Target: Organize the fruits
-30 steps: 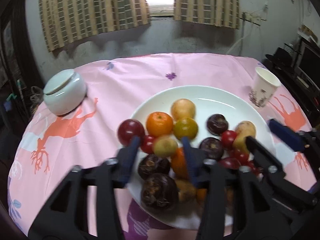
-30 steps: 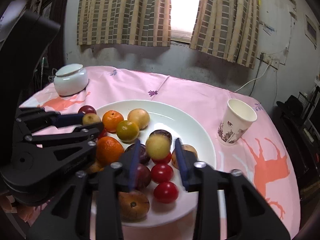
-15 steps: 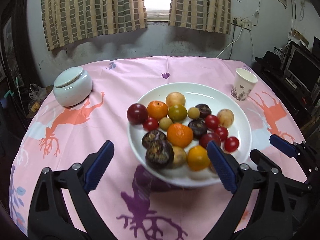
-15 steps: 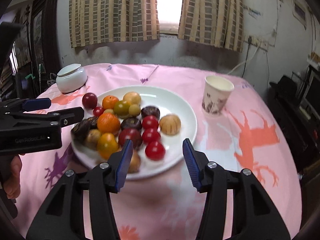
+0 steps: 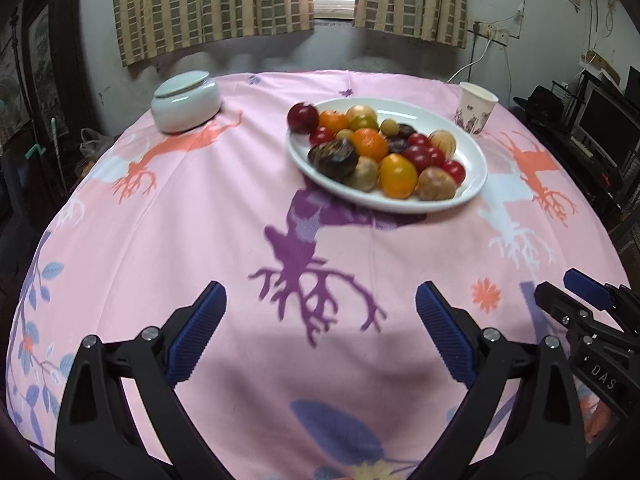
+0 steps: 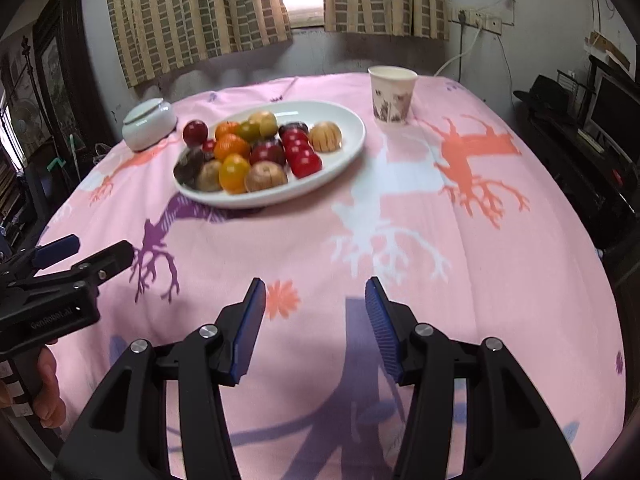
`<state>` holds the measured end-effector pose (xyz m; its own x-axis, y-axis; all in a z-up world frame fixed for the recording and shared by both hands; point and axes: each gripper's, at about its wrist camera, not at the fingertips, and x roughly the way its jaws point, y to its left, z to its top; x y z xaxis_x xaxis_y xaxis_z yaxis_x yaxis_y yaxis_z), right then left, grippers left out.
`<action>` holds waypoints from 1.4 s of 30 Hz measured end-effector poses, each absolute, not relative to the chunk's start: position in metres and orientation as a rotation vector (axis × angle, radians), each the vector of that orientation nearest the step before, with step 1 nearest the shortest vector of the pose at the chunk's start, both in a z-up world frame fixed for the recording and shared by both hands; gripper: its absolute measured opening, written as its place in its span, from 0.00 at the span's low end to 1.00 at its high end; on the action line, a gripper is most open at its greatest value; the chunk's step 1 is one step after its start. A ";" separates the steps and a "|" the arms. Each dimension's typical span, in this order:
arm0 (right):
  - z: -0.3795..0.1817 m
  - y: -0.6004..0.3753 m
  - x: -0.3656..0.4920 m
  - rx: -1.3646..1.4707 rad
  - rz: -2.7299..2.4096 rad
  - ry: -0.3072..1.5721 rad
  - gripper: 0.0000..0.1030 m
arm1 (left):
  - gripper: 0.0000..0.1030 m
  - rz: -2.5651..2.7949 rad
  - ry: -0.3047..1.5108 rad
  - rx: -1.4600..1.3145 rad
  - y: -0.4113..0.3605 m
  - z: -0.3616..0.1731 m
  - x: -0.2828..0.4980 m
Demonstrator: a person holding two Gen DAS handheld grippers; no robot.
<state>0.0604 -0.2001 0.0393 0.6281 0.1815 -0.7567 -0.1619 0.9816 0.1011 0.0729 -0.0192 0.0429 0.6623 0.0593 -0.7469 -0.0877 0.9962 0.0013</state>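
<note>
A white plate (image 5: 424, 109) (image 6: 349, 128) holds a heap of fruit: oranges (image 5: 370, 144), a dark brown fruit (image 5: 333, 157), red tomatoes (image 5: 453, 171) and tan fruits. A dark red plum (image 5: 303, 117) (image 6: 195, 133) rests at the plate's left rim. My left gripper (image 5: 320, 296) hovers open and wide over the pink cloth, well short of the plate, with nothing between its fingers. My right gripper (image 6: 316, 284) is open too, narrower and empty, and also short of the plate. Each gripper shows at the edge of the other's view.
A white lidded jar (image 5: 186, 101) (image 6: 149, 123) stands left of the plate and a paper cup (image 5: 476, 108) (image 6: 392, 94) to its right. The pink printed tablecloth (image 5: 224, 208) drops off at the round table's edge. Dark furniture lines the right wall. A hand (image 6: 44, 392) grips the left tool.
Both grippers have drawn back from over the plate toward the near side of the table. The left jaws spread wide and the right jaws widened a little; the fruit between them stayed on the plate.
</note>
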 end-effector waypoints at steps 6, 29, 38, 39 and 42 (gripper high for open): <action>0.032 -0.198 0.047 0.002 0.173 0.864 0.51 | 0.95 0.099 0.865 -0.046 -0.012 0.031 0.055; -0.004 -0.182 0.036 -0.059 0.137 0.923 0.54 | 0.98 0.070 0.964 -0.040 -0.027 -0.017 0.051; -0.012 -0.182 0.039 -0.075 0.101 0.970 0.99 | 0.98 0.101 0.957 -0.042 -0.027 -0.018 0.050; -0.012 -0.182 0.039 -0.075 0.101 0.970 0.99 | 0.98 0.101 0.957 -0.042 -0.027 -0.018 0.050; -0.012 -0.182 0.038 -0.075 0.101 0.970 0.99 | 0.98 0.101 0.957 -0.043 -0.027 -0.019 0.050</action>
<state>0.0385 -0.1817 -0.0121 0.5614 0.0520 -0.8259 -0.1191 0.9927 -0.0184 0.0496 -0.0273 -0.0186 0.5721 0.0668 -0.8175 -0.1047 0.9945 0.0080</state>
